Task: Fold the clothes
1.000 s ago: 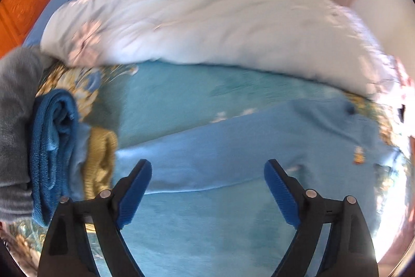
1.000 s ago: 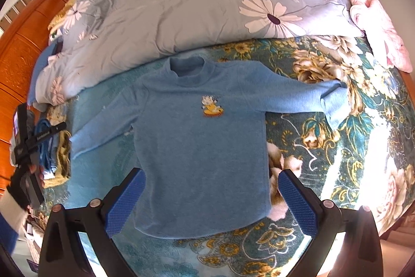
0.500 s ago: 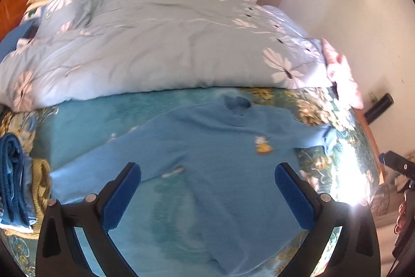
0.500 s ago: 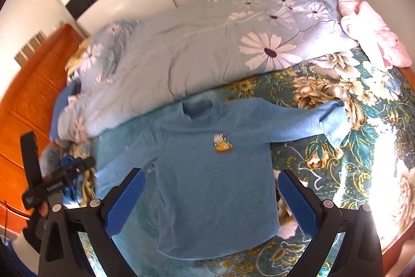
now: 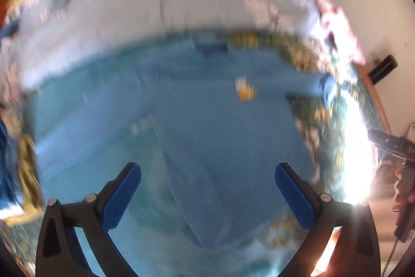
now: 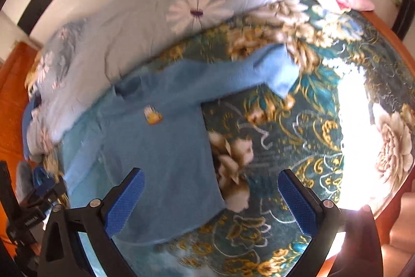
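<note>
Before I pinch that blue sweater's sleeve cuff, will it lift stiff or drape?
Probably drape: the blue sweater lies flat and limp on the floral bedspread, with its sleeve cuff already bent over. It looks like soft knit, so likely light, and it may drag or bunch when pulled.

Blue long-sleeve sweater (image 6: 160, 147) with a little yellow chest patch is lying flat, sleeves spread, just below the floral duvet (image 6: 155, 17).
</note>
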`<state>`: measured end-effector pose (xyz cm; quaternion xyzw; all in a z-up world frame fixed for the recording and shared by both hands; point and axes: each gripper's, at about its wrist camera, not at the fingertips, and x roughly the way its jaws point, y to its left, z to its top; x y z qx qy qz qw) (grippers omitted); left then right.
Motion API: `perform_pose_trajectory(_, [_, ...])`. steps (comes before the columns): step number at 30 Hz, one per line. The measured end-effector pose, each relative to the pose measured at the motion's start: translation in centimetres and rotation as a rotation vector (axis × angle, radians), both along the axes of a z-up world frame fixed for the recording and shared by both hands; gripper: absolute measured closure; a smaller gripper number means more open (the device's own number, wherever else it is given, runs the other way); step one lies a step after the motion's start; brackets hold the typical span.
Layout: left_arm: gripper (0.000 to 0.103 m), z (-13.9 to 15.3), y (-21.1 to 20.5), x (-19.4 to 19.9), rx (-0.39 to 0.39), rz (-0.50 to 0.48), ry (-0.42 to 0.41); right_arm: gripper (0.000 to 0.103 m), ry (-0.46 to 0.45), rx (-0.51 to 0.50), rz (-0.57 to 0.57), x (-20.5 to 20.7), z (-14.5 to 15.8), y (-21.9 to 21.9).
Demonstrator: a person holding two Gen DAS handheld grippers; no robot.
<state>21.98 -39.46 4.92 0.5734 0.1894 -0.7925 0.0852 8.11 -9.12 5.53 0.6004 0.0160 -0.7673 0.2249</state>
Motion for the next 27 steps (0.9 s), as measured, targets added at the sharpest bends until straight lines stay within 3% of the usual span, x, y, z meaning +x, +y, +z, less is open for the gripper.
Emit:
perform_pose_trajectory(6, [0.001, -6.0, 1.9, 2.0, 0.025, 0.008, -0.192, 0.001, -0.199, 0.04, 0.124, 1.5, -7.7, 0.0])
perform_pose_trajectory(8, [0.001, -7.2, 2.3, 2.5, 0.016, 0.014, -0.23, 0.011, -0.222, 0.063, 0.183, 1.8, -9.4, -0.7])
perform_pose_trajectory(11, [0.002, -8.6, 2.5, 3.0, 0.027, 0.033, -0.267, 0.018, -0.225, 0.097, 0.258, 1.8, -11.1, -1.9])
perform_pose_trajectory(15, [0.03, -10.6, 2.2, 3.8, 0.09, 0.077, -0.318, 0.029, -0.265, 0.1, 0.312, 1.4, -12.9, -3.0])
perform_pose_trajectory(16, [0.038, -11.1, 2.0, 4.0, 0.117, 0.086, -0.328, 0.036, -0.287, 0.098, 0.325, 1.3, -13.5, -3.2])
perform_pose_trajectory(22, [0.055, -12.1, 1.7, 5.1, 0.257, 0.121, -0.323, 0.068, -0.362, 0.094, 0.357, 1.5, -14.6, -3.5])
perform_pose_trajectory(26, [0.068, -11.8, 3.0, 5.3, 0.329, 0.066, -0.309, 0.087, -0.394, 0.069, 0.365, 1.9, -14.0, -3.1])
perform_pose_trajectory(27, [0.073, -11.8, 3.5, 5.2, 0.341, 0.045, -0.309, 0.088, -0.405, 0.048, 0.359, 1.9, -13.7, -3.0])
